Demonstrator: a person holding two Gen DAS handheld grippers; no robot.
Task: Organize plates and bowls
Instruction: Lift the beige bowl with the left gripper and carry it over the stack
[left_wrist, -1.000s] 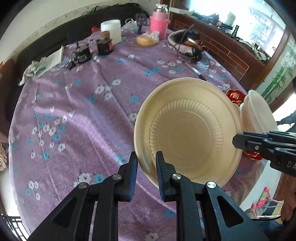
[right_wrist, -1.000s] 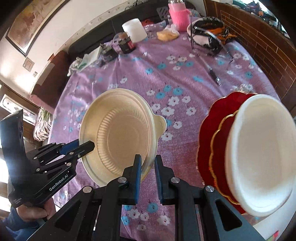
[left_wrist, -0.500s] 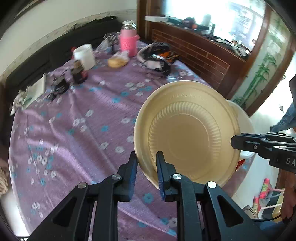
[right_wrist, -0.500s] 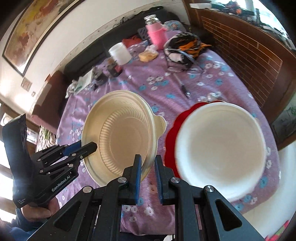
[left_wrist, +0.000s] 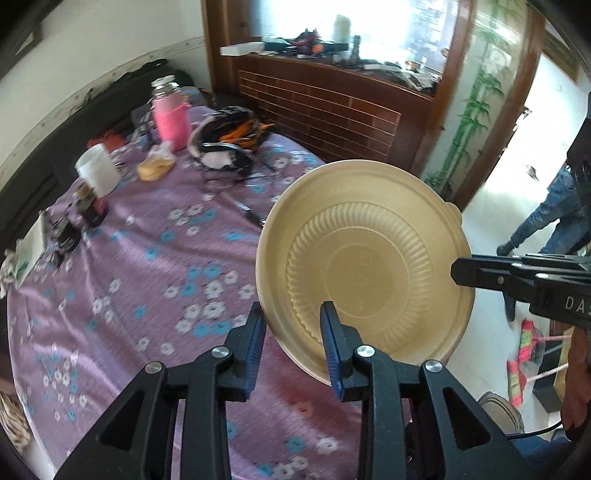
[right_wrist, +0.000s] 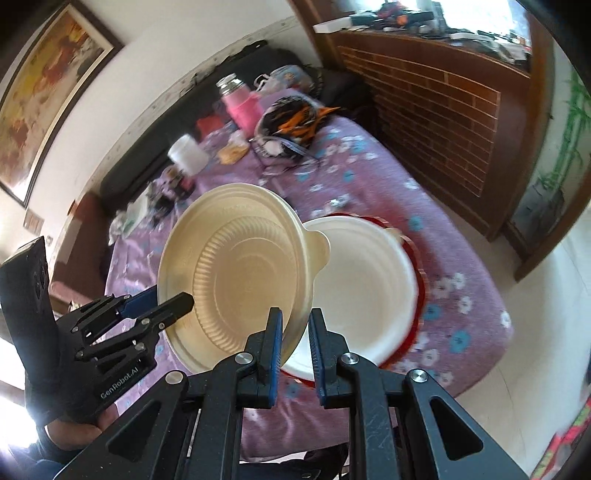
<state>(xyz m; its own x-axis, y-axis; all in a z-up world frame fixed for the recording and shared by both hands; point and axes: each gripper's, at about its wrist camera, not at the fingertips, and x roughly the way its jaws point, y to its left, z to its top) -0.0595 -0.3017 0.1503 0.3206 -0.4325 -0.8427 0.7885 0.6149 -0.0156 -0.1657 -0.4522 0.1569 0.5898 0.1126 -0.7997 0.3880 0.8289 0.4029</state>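
Note:
A cream disposable bowl (left_wrist: 364, 266) with a ribbed bottom is held tilted in the air above the table. My left gripper (left_wrist: 291, 325) straddles its lower rim with the jaws spread wider than the rim. My right gripper (right_wrist: 295, 332) straddles the opposite rim (right_wrist: 291, 332), also with a visible gap. In the right wrist view the bowl (right_wrist: 240, 273) overlaps a white plate (right_wrist: 365, 291) that lies on a red plate (right_wrist: 415, 254) on the purple flowered tablecloth (right_wrist: 424, 206). The left gripper also shows in the right wrist view (right_wrist: 166, 299), and the right gripper in the left wrist view (left_wrist: 458, 271).
At the far end of the table stand a pink flask (left_wrist: 170, 110), a white jar (left_wrist: 98, 173), a dark jar (left_wrist: 88, 210), a yellow bag (left_wrist: 155, 170) and a black-and-orange helmet (left_wrist: 229, 136). A pen (left_wrist: 245, 214) lies mid-table. A brick-panelled cabinet (left_wrist: 332, 107) borders the right side.
Both grippers' jaws have widened around the bowl's rim. Both cameras have risen and pulled back from the table, so the white plate on the red plate now looks smaller and flatter.

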